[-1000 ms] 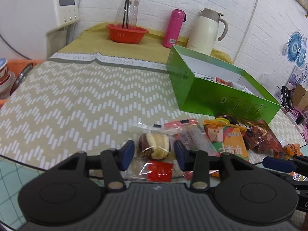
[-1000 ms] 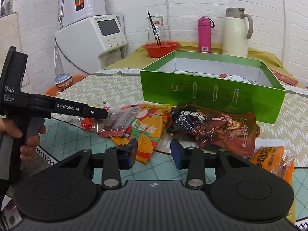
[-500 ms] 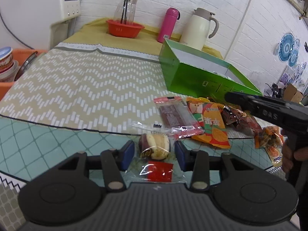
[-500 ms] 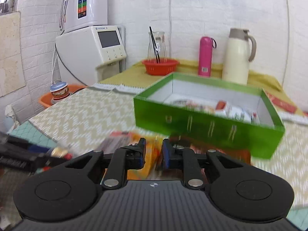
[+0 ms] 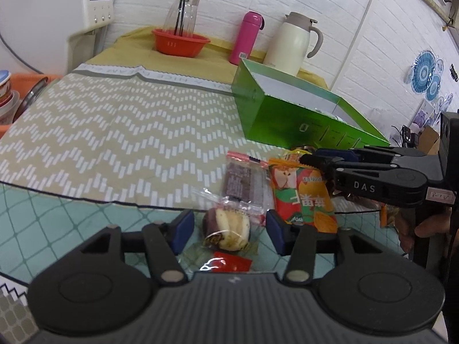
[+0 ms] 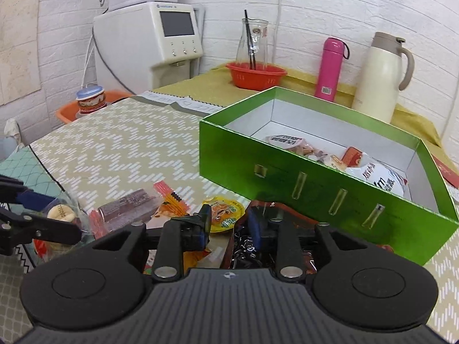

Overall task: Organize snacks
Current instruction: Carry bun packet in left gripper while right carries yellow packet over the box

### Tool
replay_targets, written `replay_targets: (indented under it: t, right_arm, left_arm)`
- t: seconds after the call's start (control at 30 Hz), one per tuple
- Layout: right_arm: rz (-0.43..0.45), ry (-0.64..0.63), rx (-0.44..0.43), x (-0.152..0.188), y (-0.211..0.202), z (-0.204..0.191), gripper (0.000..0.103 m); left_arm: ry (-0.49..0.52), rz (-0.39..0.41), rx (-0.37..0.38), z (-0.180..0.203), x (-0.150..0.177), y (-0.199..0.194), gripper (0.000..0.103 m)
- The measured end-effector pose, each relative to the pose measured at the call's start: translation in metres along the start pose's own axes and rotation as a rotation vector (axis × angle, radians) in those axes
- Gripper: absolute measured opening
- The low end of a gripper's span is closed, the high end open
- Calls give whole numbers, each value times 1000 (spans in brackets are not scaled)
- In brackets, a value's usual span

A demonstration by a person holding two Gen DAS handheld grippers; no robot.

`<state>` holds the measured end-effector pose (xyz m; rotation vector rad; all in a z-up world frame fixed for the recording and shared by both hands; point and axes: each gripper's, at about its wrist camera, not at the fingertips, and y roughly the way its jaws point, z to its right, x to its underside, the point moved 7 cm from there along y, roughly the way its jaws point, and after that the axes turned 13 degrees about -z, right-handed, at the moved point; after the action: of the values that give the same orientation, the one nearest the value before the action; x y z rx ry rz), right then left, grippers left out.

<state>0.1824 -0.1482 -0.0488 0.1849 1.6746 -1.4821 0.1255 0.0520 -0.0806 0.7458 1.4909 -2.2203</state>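
Observation:
A wrapped pastry (image 5: 226, 225) in clear film lies on the teal cloth between the fingers of my left gripper (image 5: 228, 233). Its jaws are opening and the pads stand clear of the bun. My right gripper (image 6: 229, 225) hovers low over the snack pile, its jaws opening with nothing pressed between them. Just beyond its tips are a yellow jelly cup (image 6: 225, 213) and a dark meat packet (image 6: 243, 246). An orange-red packet (image 5: 304, 197) and a dark bar in clear wrap (image 5: 241, 180) lie alongside. The green box (image 6: 287, 177) behind them holds several packets.
At the table's back stand a red basket (image 6: 255, 74) with a glass carafe, a pink bottle (image 6: 330, 68) and a cream jug (image 6: 381, 77). A white appliance (image 6: 149, 46) and an orange basin (image 6: 66, 111) with bowls stand to the left. A hand (image 5: 427, 226) holds the right gripper.
My left gripper drew back with the pastry from the chevron cloth onto the teal cloth, then its jaws widened. My right gripper moved in over the pile near the box, narrowing then widening.

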Motion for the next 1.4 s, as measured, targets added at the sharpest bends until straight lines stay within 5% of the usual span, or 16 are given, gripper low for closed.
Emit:
replay_targets:
  t: [0.17, 0.23, 0.3, 0.37, 0.57, 0.73, 0.93, 1.2, 1.4]
  right_arm:
    - [-36, -26, -51, -10, 15, 0, 83]
    - [-70, -50, -86, -15, 20, 0, 84]
    - [-126, -88, -90, -18, 23, -3, 73]
    - [-164, -149, -114, -19, 21, -12, 45]
    - [-191, -196, -116, -14, 25, -24, 50]
    - [-125, -137, -85, -13, 20, -23, 37]
    - [6, -62, -75, -25, -18, -8, 37]
    - [205, 75, -40, -43, -79, 28, 37]
    - [272, 143, 40, -42, -108, 66, 37]
  left_arm:
    - [16, -8, 1, 1, 0, 0, 51]
    - [15, -9, 2, 1, 0, 0, 51]
    - [15, -12, -2, 2, 0, -1, 51]
    - [33, -14, 1, 5, 3, -3, 51]
    - [35, -17, -3, 6, 5, -1, 50]
    - [45, -6, -35, 7, 5, -2, 44]
    - [64, 60, -28, 18, -10, -25, 43]
    - [136, 187, 30, 60, -69, -47, 43]
    - [158, 216, 98, 98, -124, -34, 43]
